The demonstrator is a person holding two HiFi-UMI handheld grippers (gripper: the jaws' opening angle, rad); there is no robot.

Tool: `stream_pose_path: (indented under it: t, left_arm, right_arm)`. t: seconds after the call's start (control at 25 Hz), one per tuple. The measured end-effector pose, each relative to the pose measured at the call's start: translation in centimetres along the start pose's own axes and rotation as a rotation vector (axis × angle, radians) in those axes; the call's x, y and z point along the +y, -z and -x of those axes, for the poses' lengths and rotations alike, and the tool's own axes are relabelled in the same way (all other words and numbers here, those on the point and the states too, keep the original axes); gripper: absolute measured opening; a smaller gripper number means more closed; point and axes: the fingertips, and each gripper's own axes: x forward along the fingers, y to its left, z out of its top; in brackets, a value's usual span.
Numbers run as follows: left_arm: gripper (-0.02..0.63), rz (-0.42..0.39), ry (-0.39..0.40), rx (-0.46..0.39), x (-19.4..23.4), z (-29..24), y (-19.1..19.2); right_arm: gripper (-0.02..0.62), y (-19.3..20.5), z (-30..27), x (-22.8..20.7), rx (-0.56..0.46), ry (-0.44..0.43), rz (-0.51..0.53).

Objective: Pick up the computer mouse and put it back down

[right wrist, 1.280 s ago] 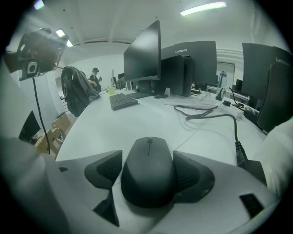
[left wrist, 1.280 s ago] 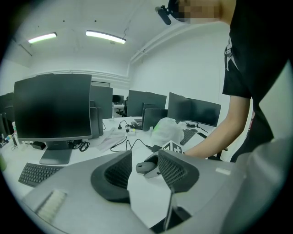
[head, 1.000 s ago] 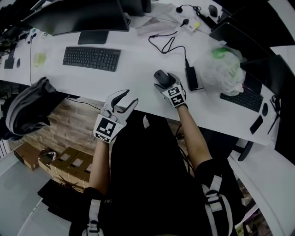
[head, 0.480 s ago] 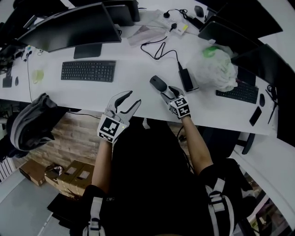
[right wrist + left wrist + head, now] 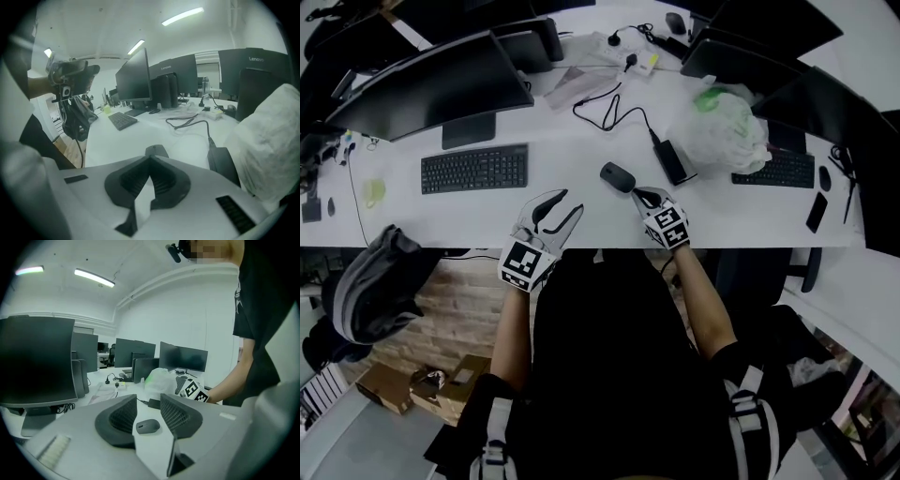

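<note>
Mouse (image 5: pixel 617 176), dark and oval, lies flat on the white desk (image 5: pixel 581 202), with nothing touching it. Just beside the mouse, nearer the person, the right gripper (image 5: pixel 647 196) hovers with its jaws pressed together, holding nothing. Farther left of the mouse, the left gripper (image 5: pixel 572 201) has its jaws apart; they have just closed slightly and grip nothing.

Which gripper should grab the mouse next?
Right. The right gripper sits just beside the mouse, though its jaws are shut. The left gripper is farther off; its jaws, just closing a little, are apart and empty.
</note>
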Motion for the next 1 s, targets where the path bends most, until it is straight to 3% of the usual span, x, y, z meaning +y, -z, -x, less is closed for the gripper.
stream_pose_path:
  t: [0.4, 0.72, 1.0]
  left_arm:
    - [0.002, -0.007, 0.067, -0.051, 1.6, 0.6, 0.1]
    - [-0.002, -0.022, 0.115, -0.044, 2.5, 0.7, 0.9]
    - [-0.002, -0.036, 0.166, -0.036, 2.6, 0.5, 1.3]
  right_arm:
    - [0.003, -4.2, 2.2, 1.1, -0.082, 0.085, 0.028]
    - [0.003, -5.6, 3.2, 2.3, -0.099, 0.137, 0.059]
    - [0.003, -5.2, 3.4, 3.1, -0.054, 0.186, 0.112]
